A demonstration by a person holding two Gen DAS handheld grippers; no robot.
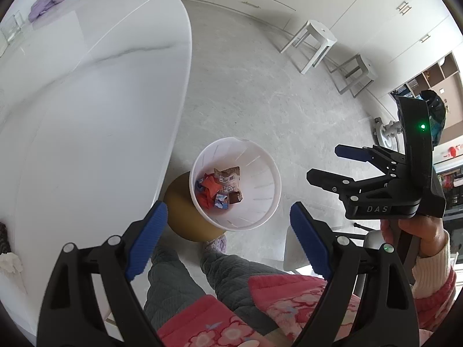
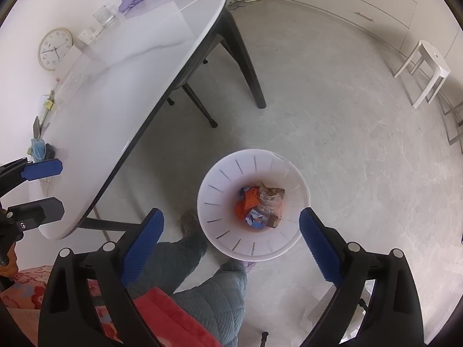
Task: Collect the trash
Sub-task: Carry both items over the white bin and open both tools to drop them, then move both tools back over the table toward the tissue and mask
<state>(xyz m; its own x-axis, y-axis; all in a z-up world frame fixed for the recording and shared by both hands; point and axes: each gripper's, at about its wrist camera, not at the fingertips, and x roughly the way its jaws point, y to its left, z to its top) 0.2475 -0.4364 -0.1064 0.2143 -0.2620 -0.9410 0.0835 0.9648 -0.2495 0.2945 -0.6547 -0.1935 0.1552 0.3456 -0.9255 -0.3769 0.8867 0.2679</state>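
In the left wrist view, the left gripper point(image 1: 228, 219) points steeply down with its jaws spread wide and nothing between the blue pads point(image 1: 147, 240); no wrapper touches either one. Just beyond the fingertips, at about twelve o'clock from them, stands the white bin point(image 1: 260, 179) on the grey floor point(image 1: 260, 92), and the trash point(image 1: 220, 188) lies at its bottom: crumpled wrappers in orange, blue and brown. The bin half hides a round tan disc point(image 1: 179, 211) at its eight o'clock side. The white table point(image 1: 86, 101) fills the picture from nine to eleven o'clock. At three o'clock the right gripper point(image 1: 327, 164) is seen side-on, held by a hand point(image 1: 416, 231) in a cream cuff, its jaws also apart and empty. The person's quilted grey trouser legs point(image 1: 231, 271) sit at six o'clock. In the right wrist view, the right gripper point(image 2: 231, 225) hangs above the same bin point(image 2: 231, 179), jaws wide, pads point(image 2: 315, 243) bare and gripping nothing. The trash point(image 2: 260, 205) rests inside the bin, at about one o'clock from the point between the fingertips. The left gripper point(image 2: 55, 185) enters at nine o'clock, open, in front of the table point(image 2: 115, 86), whose dark legs point(image 2: 246, 66) stand at twelve o'clock. A white stool point(image 2: 425, 69) sits at two o'clock.
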